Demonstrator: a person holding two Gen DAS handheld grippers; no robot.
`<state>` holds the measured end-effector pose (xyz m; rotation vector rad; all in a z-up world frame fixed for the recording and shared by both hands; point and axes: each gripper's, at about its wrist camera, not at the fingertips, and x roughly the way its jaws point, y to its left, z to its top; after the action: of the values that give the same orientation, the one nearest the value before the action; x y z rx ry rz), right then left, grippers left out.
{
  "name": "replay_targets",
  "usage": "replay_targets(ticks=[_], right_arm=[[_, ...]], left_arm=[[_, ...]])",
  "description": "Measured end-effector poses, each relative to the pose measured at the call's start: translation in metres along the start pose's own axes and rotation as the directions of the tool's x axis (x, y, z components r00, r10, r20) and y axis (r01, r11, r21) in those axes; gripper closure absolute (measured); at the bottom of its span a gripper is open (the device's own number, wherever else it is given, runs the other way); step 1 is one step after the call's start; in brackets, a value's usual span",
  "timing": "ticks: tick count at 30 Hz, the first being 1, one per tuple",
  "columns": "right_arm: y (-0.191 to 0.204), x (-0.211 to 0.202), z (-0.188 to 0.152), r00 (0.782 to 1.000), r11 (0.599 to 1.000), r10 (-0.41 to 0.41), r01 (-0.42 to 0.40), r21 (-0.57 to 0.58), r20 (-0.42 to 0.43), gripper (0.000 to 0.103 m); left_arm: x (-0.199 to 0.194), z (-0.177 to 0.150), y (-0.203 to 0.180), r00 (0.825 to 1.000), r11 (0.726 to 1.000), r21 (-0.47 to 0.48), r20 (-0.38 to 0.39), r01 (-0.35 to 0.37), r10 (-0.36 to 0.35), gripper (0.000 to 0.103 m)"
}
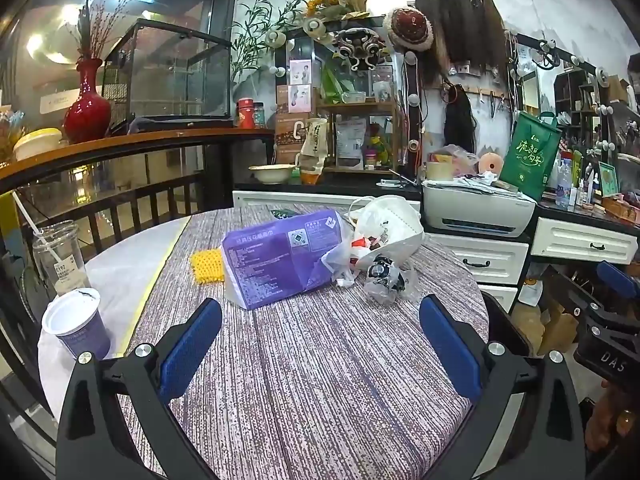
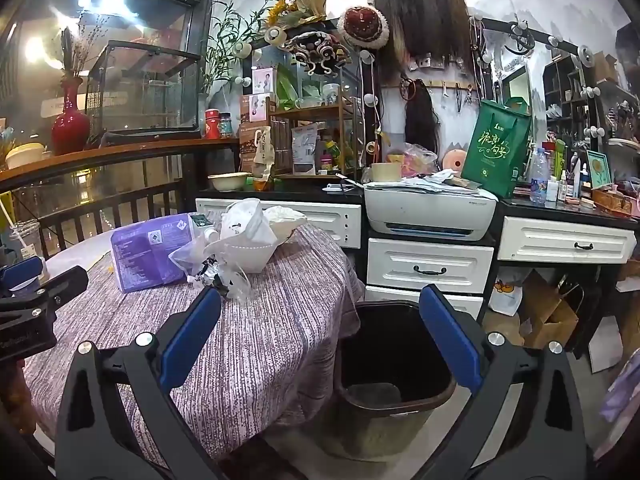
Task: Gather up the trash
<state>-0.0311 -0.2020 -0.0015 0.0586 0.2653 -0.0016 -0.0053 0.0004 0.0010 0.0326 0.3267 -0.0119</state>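
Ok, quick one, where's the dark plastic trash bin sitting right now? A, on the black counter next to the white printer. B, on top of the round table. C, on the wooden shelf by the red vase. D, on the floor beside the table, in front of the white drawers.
D: the right wrist view shows the dark plastic trash bin on the floor beside the round cloth-covered table, with the white drawers behind it.

red vase (image 1: 87, 109), glass case (image 1: 176, 76), white printer (image 1: 476, 208), green bag (image 1: 528, 151), water bottle (image 1: 563, 182)
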Motion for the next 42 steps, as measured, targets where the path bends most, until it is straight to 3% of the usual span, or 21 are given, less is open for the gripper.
replay_targets(ticks=[42], right_arm=[[0.0002,-0.0017,0.003,1.0,1.0,0.007,-0.007,0.014,-0.011,0.005]], left_arm=[[0.0029,-0.0037,0.0026,1.0,1.0,-0.003,-0.008,0.003,-0.003,0.005]])
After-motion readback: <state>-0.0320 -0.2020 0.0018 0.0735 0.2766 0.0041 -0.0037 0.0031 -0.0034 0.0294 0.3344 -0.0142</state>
